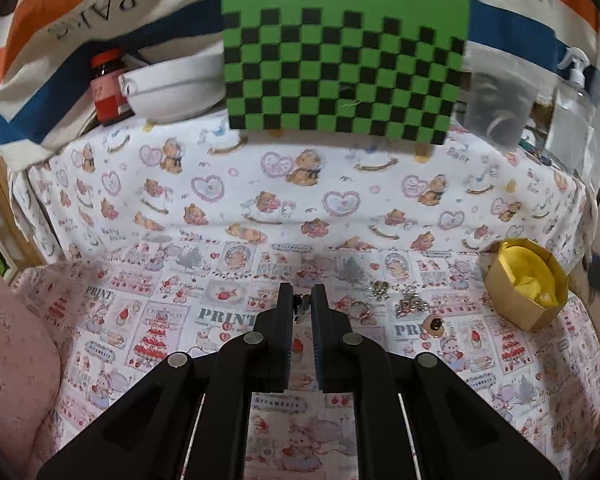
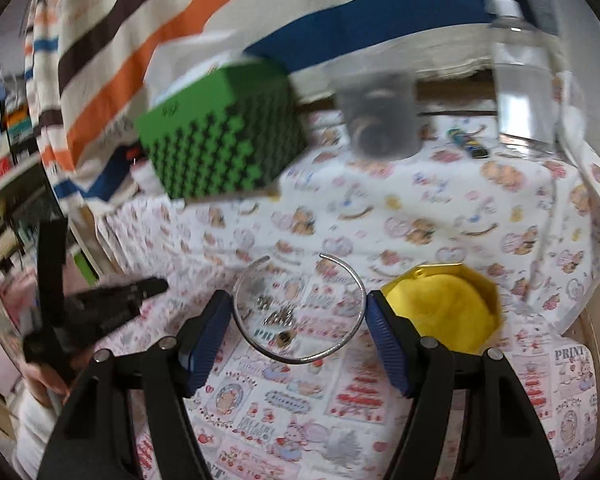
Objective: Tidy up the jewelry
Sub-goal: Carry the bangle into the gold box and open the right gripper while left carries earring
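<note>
My right gripper (image 2: 298, 312) holds a thin silver open bangle (image 2: 300, 358) between its blue pads (image 2: 210, 332), above the printed cloth (image 2: 340, 412). My left gripper (image 1: 302, 300) is shut on a small dark jewelry piece (image 1: 300, 310); it also shows in the right wrist view (image 2: 140, 288). Small silver pieces (image 1: 410, 304) and a round amber-rimmed piece (image 1: 435, 325) lie on the cloth right of the left gripper, and show under the bangle (image 2: 278, 316). A gold octagonal box (image 1: 526, 284) with yellow lining stands at the right (image 2: 444, 308), beside my right gripper.
A green-and-black checkered box (image 1: 340, 68) stands at the back. Beside it are a white bowl (image 1: 172, 88), a red jar (image 1: 108, 88), a clear plastic cup (image 1: 496, 108) and a pump bottle (image 2: 524, 72). A pink cushion (image 1: 12, 360) lies at the left.
</note>
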The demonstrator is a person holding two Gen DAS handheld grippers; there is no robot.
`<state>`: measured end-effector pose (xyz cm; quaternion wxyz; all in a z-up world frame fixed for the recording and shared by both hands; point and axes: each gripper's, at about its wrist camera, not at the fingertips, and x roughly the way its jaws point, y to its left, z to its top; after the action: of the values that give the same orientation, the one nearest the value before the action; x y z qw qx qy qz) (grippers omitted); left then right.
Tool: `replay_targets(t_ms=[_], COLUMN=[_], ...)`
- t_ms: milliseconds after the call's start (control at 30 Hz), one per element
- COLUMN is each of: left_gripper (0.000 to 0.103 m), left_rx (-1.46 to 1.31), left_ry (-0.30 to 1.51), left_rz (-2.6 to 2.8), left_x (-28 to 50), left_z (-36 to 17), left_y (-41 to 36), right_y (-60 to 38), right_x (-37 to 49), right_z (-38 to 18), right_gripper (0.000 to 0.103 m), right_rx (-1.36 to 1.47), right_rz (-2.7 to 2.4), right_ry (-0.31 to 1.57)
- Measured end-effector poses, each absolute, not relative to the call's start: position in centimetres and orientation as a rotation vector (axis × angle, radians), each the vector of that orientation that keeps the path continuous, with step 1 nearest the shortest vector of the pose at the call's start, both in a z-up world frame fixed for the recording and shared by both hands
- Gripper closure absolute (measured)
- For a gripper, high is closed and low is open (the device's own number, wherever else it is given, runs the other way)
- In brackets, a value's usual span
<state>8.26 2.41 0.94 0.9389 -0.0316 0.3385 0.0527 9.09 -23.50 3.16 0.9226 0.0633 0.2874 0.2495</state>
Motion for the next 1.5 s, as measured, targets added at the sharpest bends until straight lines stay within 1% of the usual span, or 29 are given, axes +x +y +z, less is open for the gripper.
replay_targets(t_ms=[167,267,467,633,800,933,1033,1267,1500], left_gripper=[0.095,0.095,0.095,0.095,0.095,0.095,0.095,0.095,0.095], left_rx=[-0.041,-0.057,-0.067,-0.088,-0.115,-0.149,-0.174,-0.251,-0.25], left_ry=[0.571,0.514,0.524,0.55,0.585,0.64,0.687,0.718,0.778], left_rz=[0.059,0.016,-0.079,-0.142,-0.146,-0.17,-0.189,-0.241,-0.337], left_x=[5.5,4.5,6.2,8.8,11.2,13.0,14.1,15.2,16.5], left_z=[3.4,5.3,8.6,9.3,8.1,6.9,6.2,4.8,2.6], left_y=[0.9,0.1,-4.3,-8.5,-11.6,-12.8,-13.1,-11.9,-14.6], right_y=[-28.1,-30.0,-31.3,-31.5,-30.7,-30.9,-30.8,-32.5,-35.1], right_x=[10.1,10.3,10.8,12.8,14.8,15.8,15.7,15.2,15.2], right_z=[3.6,3.9,3.9,2.1,-0.3,-1.4,-1.3,-0.5,-0.6], right_gripper=[0.036,0.036,0.036,0.036,0.036,0.036,0.035,0.035,0.035], right_rx=[0.271,0.293,0.324,0.325,0.265,0.288,0.292,0.383,0.483], right_rz=[0.451,0.377,0.356,0.312,0.273,0.285,0.302,0.311,0.239], right_ry=[0.598,0.59,0.572,0.621,0.682,0.721,0.713,0.688,0.668])
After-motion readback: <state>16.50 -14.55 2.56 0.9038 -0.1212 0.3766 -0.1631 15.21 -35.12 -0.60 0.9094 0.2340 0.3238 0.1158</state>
